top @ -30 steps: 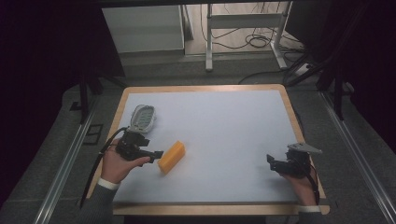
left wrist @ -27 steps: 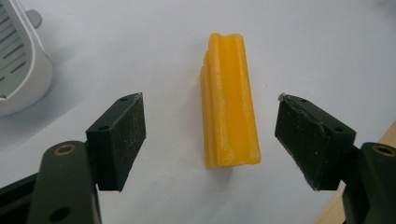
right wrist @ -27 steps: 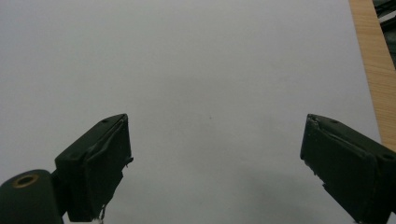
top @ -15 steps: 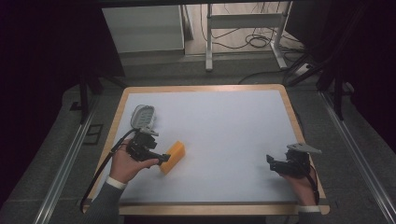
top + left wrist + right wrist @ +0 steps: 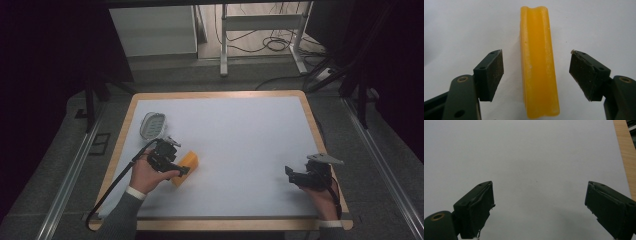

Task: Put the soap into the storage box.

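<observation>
The big white table (image 5: 240, 145) has a wooden edge. Near its left edge lies a yellow block (image 5: 539, 67), long and smooth, with a shallow groove down its top. The left gripper (image 5: 536, 72) sits around it, jaws apart and just closing, not touching it yet. Near the right edge, the right gripper (image 5: 539, 207) has its jaws wide apart over bare table.

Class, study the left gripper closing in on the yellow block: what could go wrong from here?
1. The left gripper has just been closing, but gaps remain between both pads and the yellow block. The gaps look uneven, so one pad may touch first and push the block sideways.
2. The block's sides look smooth and rounded, so it might slip from the grip.
3. The soap dish lies nearby; a careless lift might bump it.
</observation>
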A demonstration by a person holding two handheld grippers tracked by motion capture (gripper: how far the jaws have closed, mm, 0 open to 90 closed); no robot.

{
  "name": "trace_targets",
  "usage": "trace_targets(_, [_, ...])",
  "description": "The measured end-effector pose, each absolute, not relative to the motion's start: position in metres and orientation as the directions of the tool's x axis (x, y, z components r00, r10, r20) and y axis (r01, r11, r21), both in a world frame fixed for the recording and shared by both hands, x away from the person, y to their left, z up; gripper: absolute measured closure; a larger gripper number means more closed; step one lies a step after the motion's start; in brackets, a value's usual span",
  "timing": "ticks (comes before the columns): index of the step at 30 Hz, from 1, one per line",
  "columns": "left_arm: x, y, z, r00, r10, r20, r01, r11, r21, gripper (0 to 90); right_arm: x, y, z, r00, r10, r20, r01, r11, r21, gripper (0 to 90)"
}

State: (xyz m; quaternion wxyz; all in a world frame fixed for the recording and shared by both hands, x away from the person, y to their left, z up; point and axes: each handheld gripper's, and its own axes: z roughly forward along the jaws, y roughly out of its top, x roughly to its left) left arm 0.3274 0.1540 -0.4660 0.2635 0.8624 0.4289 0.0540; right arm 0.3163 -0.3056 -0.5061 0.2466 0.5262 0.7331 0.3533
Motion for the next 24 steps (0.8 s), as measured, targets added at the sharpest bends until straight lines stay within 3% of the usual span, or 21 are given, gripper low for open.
trace_targets(17, [0.335, 0.142, -0.482, 0.597, 0.796, -0.104, 0.745, -0.501, 0.44, 41.9, 0.317, -0.307, -0.508, -0.324, 0.946, 0.005, 0.603, 0.202, 0.772, 8.5])
trace_targets(24, [0.335, 0.141, -0.486, 0.595, 0.795, -0.12, 0.752, -0.497, 0.433, 54.1, 0.317, -0.306, -0.509, -0.325, 0.946, 0.0, 0.603, 0.207, 0.77, 8.5])
